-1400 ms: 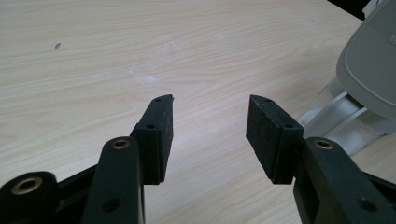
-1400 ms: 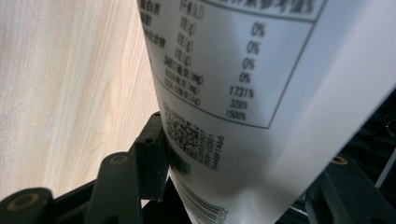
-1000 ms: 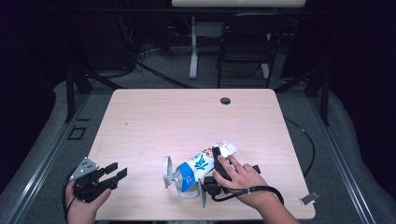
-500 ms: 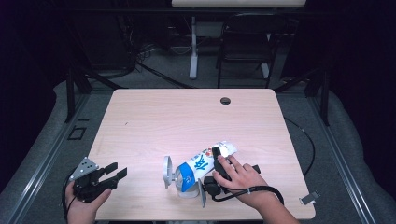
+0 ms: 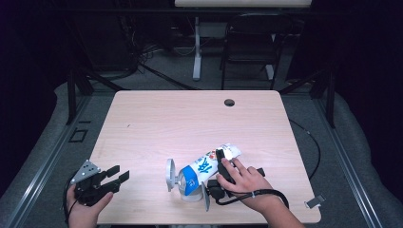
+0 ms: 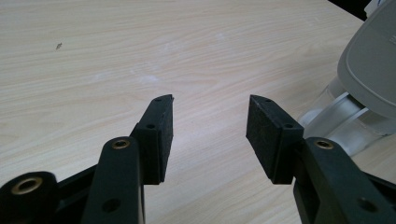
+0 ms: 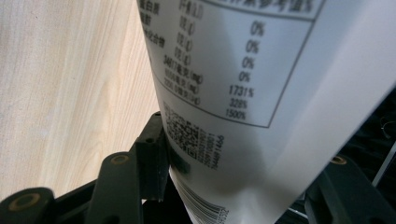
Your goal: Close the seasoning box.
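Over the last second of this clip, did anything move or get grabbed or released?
No visible change. The right hand-held gripper stays shut on the pouch lying on the table, and the left hand-held gripper stays open and empty at the near left corner.

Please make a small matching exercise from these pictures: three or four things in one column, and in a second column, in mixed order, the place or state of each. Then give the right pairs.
Things:
1. left gripper
2. right gripper
3. pouch
4. round hole

Places or states:
A. lies on its side on the table, white with a blue label
B. open, with nothing between its jaws, at the table's near left edge
C. in the tabletop near its far edge
D. shut on the pouch's flat end, under the person's hand

Right pairs: 1-B, 2-D, 3-A, 4-C
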The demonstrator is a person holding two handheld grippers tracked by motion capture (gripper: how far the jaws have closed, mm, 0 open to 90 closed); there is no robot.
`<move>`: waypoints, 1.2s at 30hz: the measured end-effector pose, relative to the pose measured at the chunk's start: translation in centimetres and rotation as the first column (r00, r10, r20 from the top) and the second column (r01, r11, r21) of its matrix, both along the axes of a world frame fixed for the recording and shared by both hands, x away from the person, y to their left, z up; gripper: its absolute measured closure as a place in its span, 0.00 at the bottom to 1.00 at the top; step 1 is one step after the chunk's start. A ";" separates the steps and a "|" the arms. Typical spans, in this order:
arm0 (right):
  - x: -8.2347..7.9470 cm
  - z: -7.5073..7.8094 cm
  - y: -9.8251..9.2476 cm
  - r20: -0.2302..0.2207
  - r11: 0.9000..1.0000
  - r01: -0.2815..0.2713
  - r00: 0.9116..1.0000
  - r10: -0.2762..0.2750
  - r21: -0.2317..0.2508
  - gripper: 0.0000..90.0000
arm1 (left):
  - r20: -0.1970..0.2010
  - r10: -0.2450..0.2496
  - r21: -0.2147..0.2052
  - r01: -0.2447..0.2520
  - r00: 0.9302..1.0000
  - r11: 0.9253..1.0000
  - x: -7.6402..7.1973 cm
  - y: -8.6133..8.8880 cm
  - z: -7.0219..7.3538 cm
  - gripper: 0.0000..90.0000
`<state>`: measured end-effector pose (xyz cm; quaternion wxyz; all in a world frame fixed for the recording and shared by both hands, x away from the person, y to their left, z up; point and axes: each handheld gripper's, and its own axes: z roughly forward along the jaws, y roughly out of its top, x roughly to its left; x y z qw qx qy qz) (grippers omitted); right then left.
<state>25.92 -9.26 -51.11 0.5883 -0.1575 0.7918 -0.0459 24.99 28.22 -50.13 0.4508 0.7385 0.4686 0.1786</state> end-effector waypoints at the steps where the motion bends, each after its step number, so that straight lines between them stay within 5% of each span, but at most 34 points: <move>1: 0.0 0.0 0.0 0.000 1.000 0.001 1.000 -0.001 0.000 0.52 | 0.000 0.000 0.001 0.000 1.000 1.000 0.0 0.0 0.0 0.57; 36: 0.0 0.0 0.0 0.010 1.000 -0.012 1.000 0.012 -0.011 0.53 | -0.005 0.000 0.002 0.000 1.000 1.000 0.0 0.0 -0.1 0.57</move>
